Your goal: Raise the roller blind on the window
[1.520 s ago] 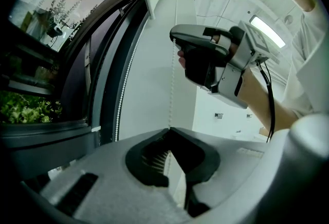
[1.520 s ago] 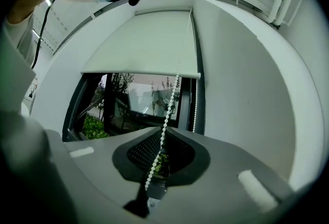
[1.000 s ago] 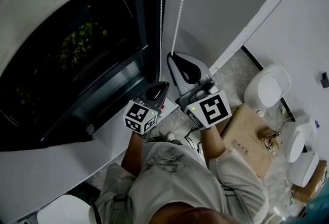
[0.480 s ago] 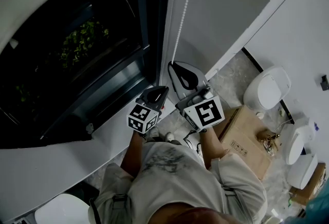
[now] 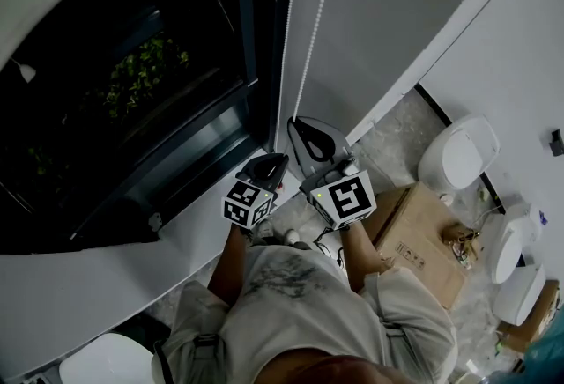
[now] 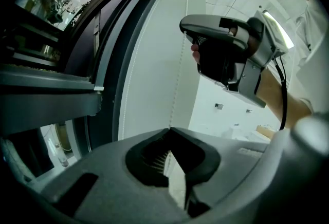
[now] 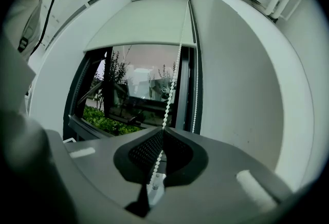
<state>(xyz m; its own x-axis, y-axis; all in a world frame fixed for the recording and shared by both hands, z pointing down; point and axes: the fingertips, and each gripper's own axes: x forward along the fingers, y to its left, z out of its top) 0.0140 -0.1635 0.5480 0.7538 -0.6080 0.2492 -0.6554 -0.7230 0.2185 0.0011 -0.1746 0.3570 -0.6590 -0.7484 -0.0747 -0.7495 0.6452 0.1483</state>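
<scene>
Right hand-held gripper has its grey jaws pressed together on the white bead chain; the chain passes down between the ribbed black pads and out below them, and above the jaw tips it rises in a straight line toward the top of the window. Just beside this one and slightly lower, the left hand-held gripper has its jaws drawn in until the tips meet. The same chain comes down from the right one's jaws to that tip, and I cannot tell whether it is nipped there. Both are held up in front of the person's light grey shirt, near the white window sill. Beyond the held strand, a second strand of beads hangs free, just beside the upright of the dark-framed window. The white fabric roller blind covers only the upper part of the pane, its lower edge lying straight across, and the glass under it shows green shrubs outside. Far below on the right, on the pale speckled floor, a flat brown cardboard box lies near a white oval fixture by the wall
</scene>
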